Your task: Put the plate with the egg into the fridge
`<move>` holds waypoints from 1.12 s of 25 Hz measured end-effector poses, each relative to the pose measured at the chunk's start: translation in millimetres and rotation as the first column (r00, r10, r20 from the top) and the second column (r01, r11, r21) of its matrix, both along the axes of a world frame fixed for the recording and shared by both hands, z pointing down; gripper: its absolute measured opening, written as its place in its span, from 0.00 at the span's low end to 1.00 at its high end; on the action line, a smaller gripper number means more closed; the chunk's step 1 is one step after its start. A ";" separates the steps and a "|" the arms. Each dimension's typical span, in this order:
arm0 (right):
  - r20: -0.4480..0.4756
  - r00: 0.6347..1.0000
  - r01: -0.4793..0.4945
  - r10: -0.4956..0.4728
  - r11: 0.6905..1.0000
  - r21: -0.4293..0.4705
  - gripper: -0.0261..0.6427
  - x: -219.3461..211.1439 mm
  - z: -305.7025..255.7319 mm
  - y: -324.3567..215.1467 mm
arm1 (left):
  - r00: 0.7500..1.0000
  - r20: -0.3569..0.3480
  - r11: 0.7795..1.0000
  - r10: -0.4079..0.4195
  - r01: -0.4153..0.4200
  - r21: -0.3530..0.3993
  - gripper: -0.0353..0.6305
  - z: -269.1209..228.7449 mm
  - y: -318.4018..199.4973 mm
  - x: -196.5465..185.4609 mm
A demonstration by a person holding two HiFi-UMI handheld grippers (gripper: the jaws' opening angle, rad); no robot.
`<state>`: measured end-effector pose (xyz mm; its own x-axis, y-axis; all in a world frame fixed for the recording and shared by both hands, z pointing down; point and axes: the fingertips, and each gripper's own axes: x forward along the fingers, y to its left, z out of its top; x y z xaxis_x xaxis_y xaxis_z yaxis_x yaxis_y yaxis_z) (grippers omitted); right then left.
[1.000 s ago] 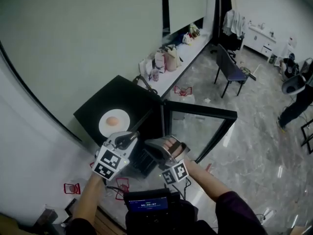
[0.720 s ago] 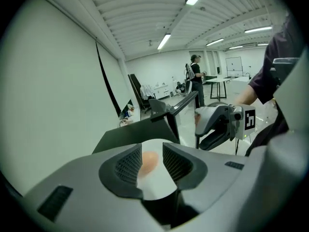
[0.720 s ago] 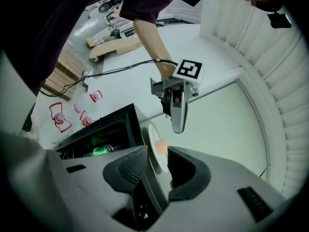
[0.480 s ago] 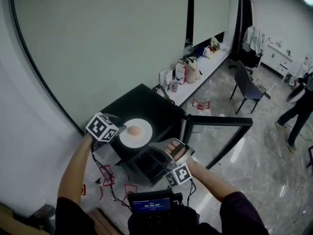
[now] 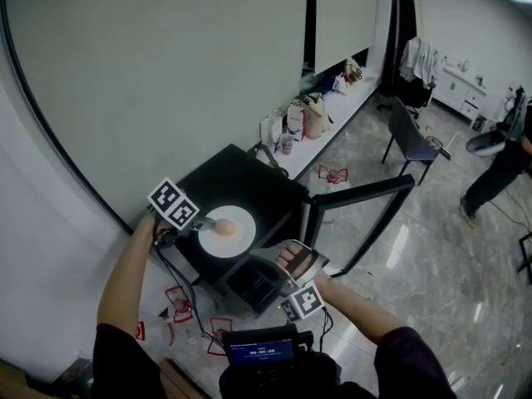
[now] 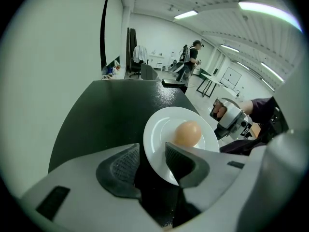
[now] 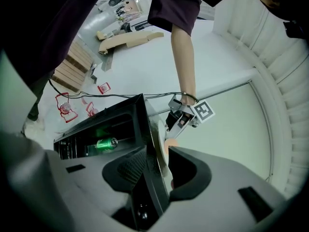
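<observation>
The left gripper (image 5: 198, 223) has swung from the front of the black mini fridge (image 5: 249, 177) to the left rim of the white plate (image 5: 234, 233). Its jaws have just opened wide, and the rim lies between them, seemingly unpressed. Nearest, the right gripper (image 5: 264, 262) hovers at the fridge's top front edge. Its jaws have just opened to a narrow gap and apparently grip nothing. The plate, bearing the brown egg (image 5: 223, 227), sits on the fridge top. Beyond, the glass door (image 5: 357, 214) stands open.

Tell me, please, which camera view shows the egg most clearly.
The left gripper view: the egg sits close and whole on the white plate. The head view shows it small, from above; the right gripper view shows only an orange sliver beyond the plate's edge.
</observation>
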<state>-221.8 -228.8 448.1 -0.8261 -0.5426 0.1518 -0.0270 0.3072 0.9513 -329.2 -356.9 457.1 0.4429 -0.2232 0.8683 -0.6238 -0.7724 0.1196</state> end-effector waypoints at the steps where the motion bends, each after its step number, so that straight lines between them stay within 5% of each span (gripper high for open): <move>1: 0.004 1.000 -0.003 0.003 1.000 0.003 0.23 -0.1 -0.9 -1.7 | 1.000 0.000 1.000 0.009 -0.009 -0.001 0.26 0.0 -0.4 1.5; 17: -0.006 0.998 -0.055 0.055 0.996 0.077 0.22 -0.9 -0.3 -16.6 | 0.990 -0.022 0.990 0.137 -0.137 -0.021 0.26 1.8 23.6 33.0; 22: -0.048 0.998 -0.032 0.038 0.992 0.119 0.11 3.2 7.8 -5.1 | 0.990 -0.024 0.990 0.138 -0.138 -0.013 0.26 -3.6 31.4 38.6; 28: -0.085 0.996 -0.025 0.038 0.988 0.153 0.08 7.6 9.5 1.2 | 0.993 -0.038 0.991 0.112 -0.109 0.081 0.26 -16.8 34.4 43.6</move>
<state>-214.2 -227.6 457.6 -0.7957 -0.5902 0.1362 0.0505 0.1594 0.9859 -285.5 -322.5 440.3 0.5047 -0.2373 0.8300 -0.5295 -0.8445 0.0805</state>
